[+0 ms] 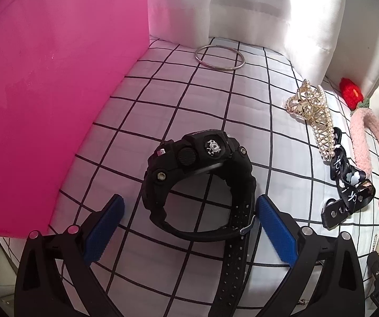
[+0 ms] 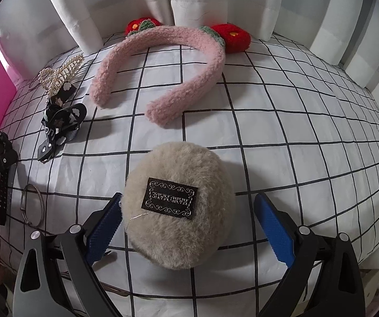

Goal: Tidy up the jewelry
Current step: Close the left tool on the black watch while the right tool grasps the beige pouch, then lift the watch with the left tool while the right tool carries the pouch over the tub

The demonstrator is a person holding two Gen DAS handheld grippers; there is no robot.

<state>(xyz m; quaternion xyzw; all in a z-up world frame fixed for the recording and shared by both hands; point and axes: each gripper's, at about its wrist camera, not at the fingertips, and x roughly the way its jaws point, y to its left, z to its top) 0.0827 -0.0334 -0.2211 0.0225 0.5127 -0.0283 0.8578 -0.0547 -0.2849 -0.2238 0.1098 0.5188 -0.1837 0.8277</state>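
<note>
Only the left wrist view shows the silver bangle (image 1: 219, 58) lying flat at the far edge of the checked cloth (image 1: 194, 100), close under the white curtain (image 1: 247, 8), and the large pink surface (image 1: 57, 79) that fills the left side. In it the left hand-held gripper (image 1: 189, 232) is spread wide, its blue pads (image 1: 276, 235) on either side of the black watch (image 1: 197, 179); the right pad sits just beside the strap buckle, the left pad stands apart from the band. The watch rests on its side with the strap looped.

To the right of the watch lie a gold pearl hair claw (image 1: 311, 116), a black printed ribbon clip (image 1: 348, 182) touching the claw's lower end, and a pink fluffy headband (image 1: 369, 148) with a red knitted flower (image 1: 350, 92).

The right wrist view alone shows the whole headband (image 2: 163, 79), both of its red flowers (image 2: 231, 38) against the curtain, and a beige furry hair clip (image 2: 179, 211) with a dark woven label. The right hand-held gripper (image 2: 186, 232) is wide open around this clip: the left pad touches the fur, the right pad is clear of it. At the left edge, a thin metal ring (image 2: 32, 203) lies beside the watch strap (image 2: 3, 195), and the other hand-held gripper partly hides the watch.

No box or tray shows in either view; everything lies loose on the cloth.
</note>
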